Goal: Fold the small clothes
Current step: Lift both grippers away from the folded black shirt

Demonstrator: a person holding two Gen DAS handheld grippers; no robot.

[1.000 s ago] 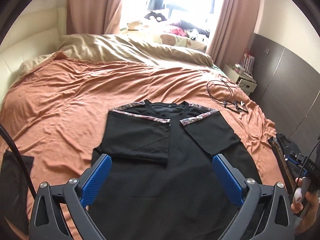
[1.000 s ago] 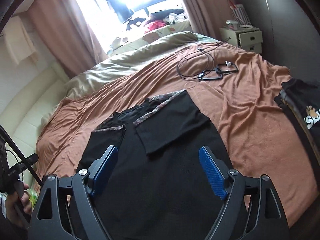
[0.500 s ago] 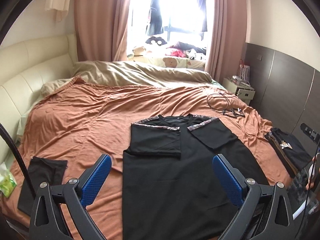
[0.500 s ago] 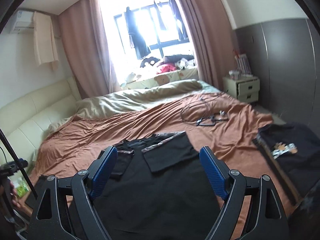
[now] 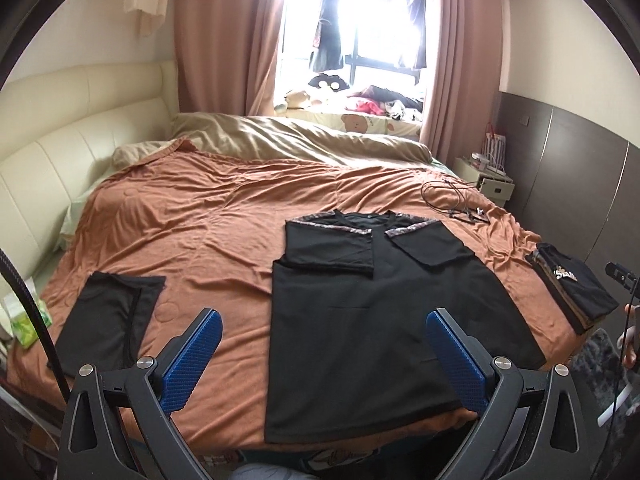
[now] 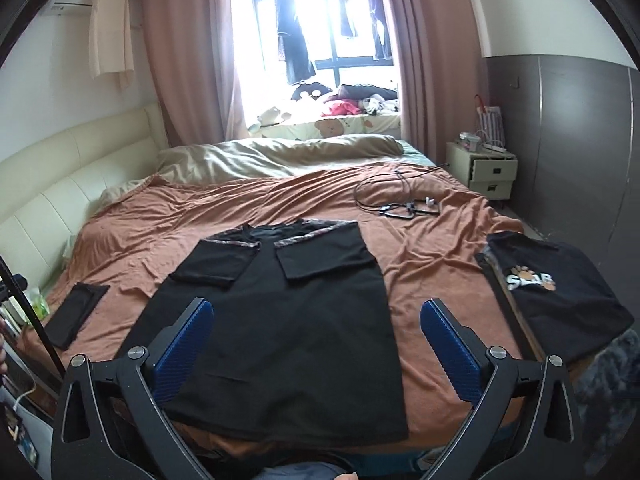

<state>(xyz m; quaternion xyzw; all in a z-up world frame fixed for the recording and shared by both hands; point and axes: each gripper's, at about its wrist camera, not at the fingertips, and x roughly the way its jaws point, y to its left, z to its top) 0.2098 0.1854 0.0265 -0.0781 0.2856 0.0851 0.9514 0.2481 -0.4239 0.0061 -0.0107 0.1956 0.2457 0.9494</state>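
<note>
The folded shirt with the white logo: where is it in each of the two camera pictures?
Left wrist view: folded logo shirt at the far right edge of the bed.
Right wrist view: the same shirt at right, larger.
Shared landmark: the black cable coiled on the orange blanket behind it.

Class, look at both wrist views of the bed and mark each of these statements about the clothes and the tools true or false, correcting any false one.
1. Both sleeves of the black T-shirt are folded in across its chest. True.
2. The right tool is clamped on the shirt's hem. False: its jaws are opening and nothing is between them.
3. A folded black shirt with a printed logo lies on the right of the bed. True.
4. The left tool holds a sleeve. False: it is open and empty.
5. The cable lies on top of the T-shirt. False: it lies apart, on the orange blanket.
</note>
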